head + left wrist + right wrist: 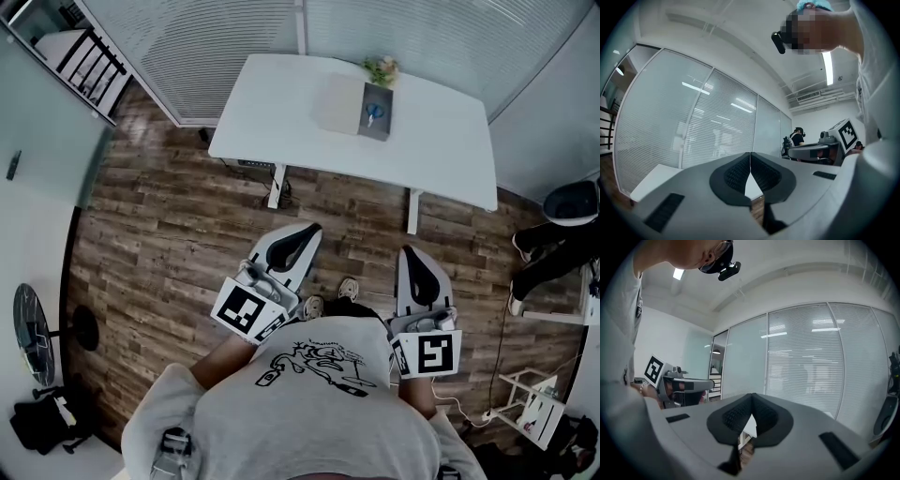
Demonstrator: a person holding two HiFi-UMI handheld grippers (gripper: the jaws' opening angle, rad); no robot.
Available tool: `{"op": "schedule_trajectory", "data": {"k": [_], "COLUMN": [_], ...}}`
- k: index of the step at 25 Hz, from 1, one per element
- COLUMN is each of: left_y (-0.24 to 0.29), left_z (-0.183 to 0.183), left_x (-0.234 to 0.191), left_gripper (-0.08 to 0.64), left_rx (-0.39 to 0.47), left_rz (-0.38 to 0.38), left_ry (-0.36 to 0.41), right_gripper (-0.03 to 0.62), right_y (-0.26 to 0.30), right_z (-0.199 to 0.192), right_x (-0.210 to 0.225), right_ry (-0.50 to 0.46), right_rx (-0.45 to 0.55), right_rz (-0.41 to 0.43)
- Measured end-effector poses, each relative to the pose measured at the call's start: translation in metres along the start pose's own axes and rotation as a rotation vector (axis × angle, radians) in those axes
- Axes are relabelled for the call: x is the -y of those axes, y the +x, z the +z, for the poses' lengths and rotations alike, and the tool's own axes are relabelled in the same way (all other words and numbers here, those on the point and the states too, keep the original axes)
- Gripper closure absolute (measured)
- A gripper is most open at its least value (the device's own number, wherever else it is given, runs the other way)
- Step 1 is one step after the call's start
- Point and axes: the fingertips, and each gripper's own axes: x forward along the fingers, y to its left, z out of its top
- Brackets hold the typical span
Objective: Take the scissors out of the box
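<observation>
The blue-handled scissors (pixel 374 112) lie in a small grey open box (pixel 382 129) whose lid (pixel 339 103) is folded out to the left, on the far side of a white table (pixel 281 112). I stand well back from the table on the wooden floor. My left gripper (pixel 302 228) and right gripper (pixel 410 249) are held level in front of my chest, both far short of the box. In the left gripper view the left gripper (pixel 750 161) has its pads touching with nothing between them. The right gripper (pixel 752 401) is likewise shut and empty in its own view.
A small bunch of flowers (pixel 382 68) stands behind the box. Glass walls with blinds (pixel 431 28) run behind the table. A seated person's legs (pixel 553 253) and a chair (pixel 574 202) are at the right, a fan (pixel 33 337) and black bag (pixel 42 422) at the left.
</observation>
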Motion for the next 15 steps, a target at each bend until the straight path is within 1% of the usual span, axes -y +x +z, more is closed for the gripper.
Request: {"op": "schedule_trajectory", "data": {"k": [5, 8, 15], "left_y": [0.011, 0.020, 0.060], "left_z": [-0.008, -0.009, -0.009], "left_x": [-0.003, -0.005, -0.010], "left_gripper": [0.540, 0.538, 0.540], "left_rx": [-0.011, -0.010, -0.007], "left_rz": [-0.008, -0.008, -0.006], "left_ry": [-0.023, -0.021, -0.019], "right_gripper": [0.586, 0.586, 0.586], "right_y": [0.008, 0.013, 0.030], "right_z": [-0.004, -0.005, -0.008], "right_x": [0.005, 0.012, 0.048], "right_ry": [0.009, 0.010, 0.021], "right_rx": [-0.003, -0.001, 0.001], "right_rz": [0.006, 0.006, 0.011]}}
